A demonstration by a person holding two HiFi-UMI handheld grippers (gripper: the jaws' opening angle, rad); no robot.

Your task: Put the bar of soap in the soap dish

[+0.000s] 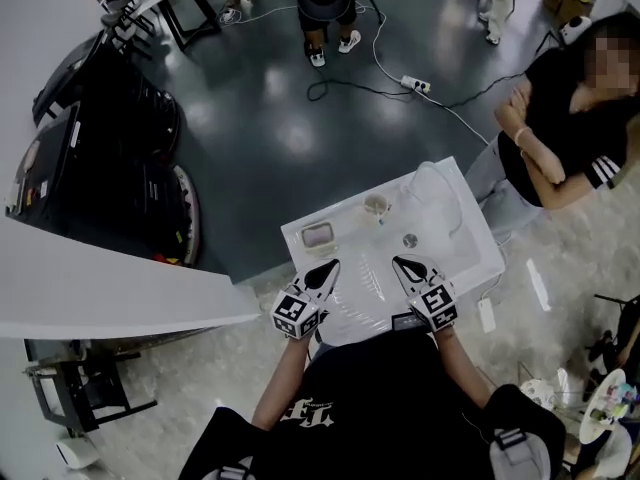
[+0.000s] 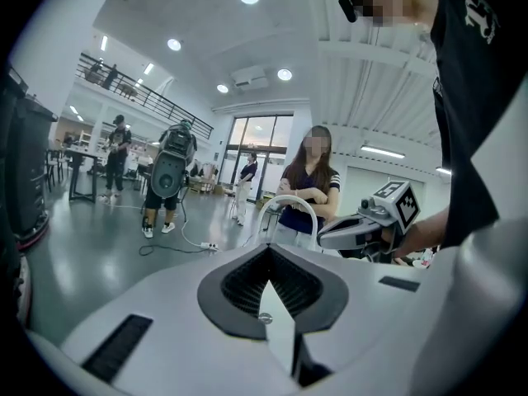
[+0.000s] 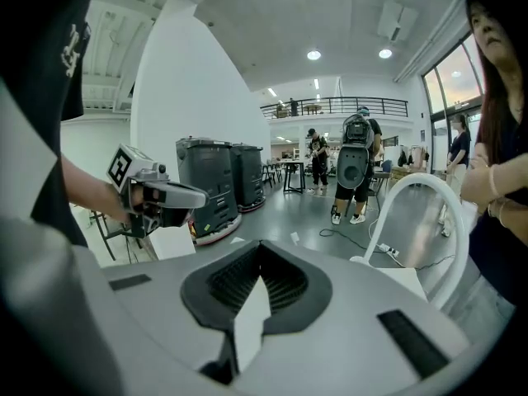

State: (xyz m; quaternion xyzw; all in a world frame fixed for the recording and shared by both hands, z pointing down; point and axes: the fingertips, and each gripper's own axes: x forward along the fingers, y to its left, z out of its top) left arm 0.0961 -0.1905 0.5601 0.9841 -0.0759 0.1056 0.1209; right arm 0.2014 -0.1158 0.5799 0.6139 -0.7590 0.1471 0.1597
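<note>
the left gripper [image 1: 330, 266] and right gripper [image 1: 400, 262] hang side by side over the near part of the white sink [image 1: 470, 258], each with its fingers pressed together on nothing. the bar of soap [image 1: 318, 234] lies in the soap dish [image 1: 304, 236] just beyond the left fingers, apart from them; the arched tap [image 1: 440, 183] stands beyond the right fingers

I see a bystander [image 1: 560, 128] with folded arms just beside the counter [image 1: 297, 236], a power strip [image 1: 418, 85] on the floor, and black machines [image 1: 110, 138] at far left.
</note>
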